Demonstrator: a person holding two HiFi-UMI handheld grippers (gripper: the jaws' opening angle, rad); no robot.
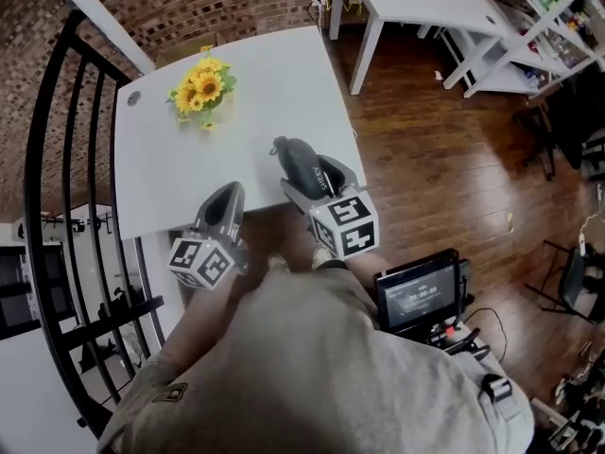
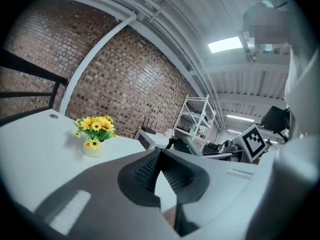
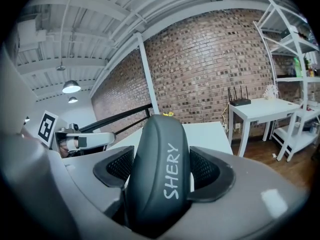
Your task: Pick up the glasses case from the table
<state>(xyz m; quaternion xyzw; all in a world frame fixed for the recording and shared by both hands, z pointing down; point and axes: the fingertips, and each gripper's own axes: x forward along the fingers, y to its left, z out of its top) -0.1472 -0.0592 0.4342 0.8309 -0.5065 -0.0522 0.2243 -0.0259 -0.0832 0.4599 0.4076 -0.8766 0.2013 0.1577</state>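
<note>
Right gripper [image 3: 162, 170] with its jaws spread wide and clamped on either side of the dark glasses case [image 3: 159, 159], which stands up between the ribbed pads [image 3: 206, 168] and projects well beyond them. In the head view the case [image 1: 302, 164] appears lifted clear, above the near edge of the white table [image 1: 161, 178]. The left gripper [image 2: 160, 152] has its jaw tips together, grips nothing, and hangs just beside the right one. Probable hazards: the case has a smooth, rounded shell and is gripped near one end only, so it could pivot or slide out from between the pads if the gripper tilts or jolts. From this position it would strike the table edge or drop to the wooden floor [image 1: 425, 159]. A knock from the neighbouring left gripper could have the same effect. The tabletop is otherwise bare except for a small pot of yellow flowers [image 1: 201, 85] near its far side. Surroundings: brick wall [image 3: 210, 64], black railing [image 1: 57, 159], a second white table [image 3: 257, 109] and white shelving [image 3: 295, 59].
</note>
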